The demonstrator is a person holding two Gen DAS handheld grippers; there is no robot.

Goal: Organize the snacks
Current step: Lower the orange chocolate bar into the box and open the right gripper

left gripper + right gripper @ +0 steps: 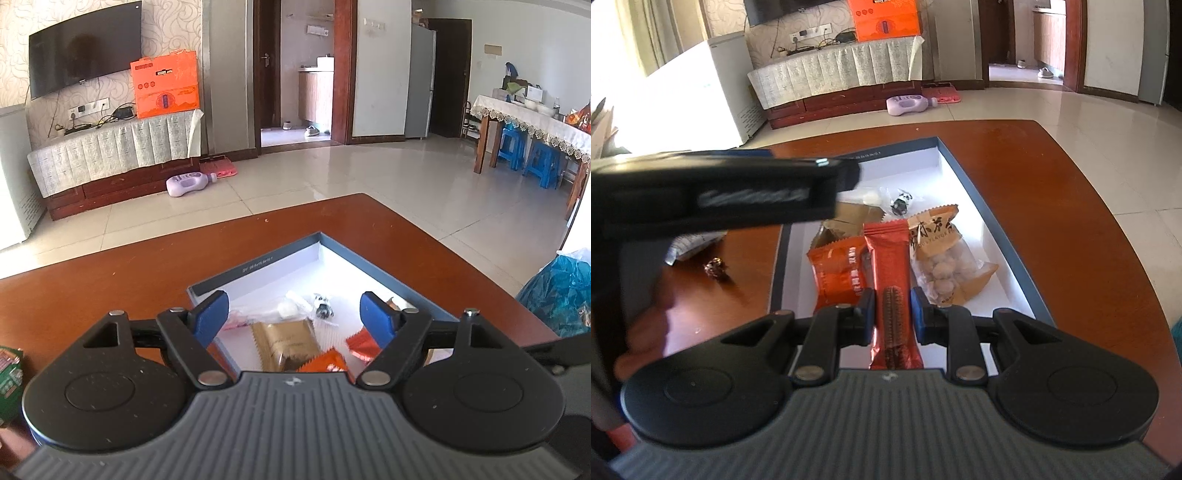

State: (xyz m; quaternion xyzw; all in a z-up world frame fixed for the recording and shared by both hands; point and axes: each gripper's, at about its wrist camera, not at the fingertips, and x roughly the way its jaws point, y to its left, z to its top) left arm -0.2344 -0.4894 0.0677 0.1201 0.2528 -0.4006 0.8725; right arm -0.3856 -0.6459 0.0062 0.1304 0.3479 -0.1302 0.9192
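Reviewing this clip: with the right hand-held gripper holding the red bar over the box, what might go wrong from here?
1. The right hand-held gripper pinches the red snack bar low on its length; the long free end may sag or twist when set down.
2. The left hand-held gripper hangs open over the same box, so the two may collide.
3. The bar could land on top of the orange packet or the ball-snack bag.

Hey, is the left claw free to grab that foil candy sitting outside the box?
Probably yes. The left claw is open and empty over the box; the foil candy lies bare on the table, uncovered, apart from the box.
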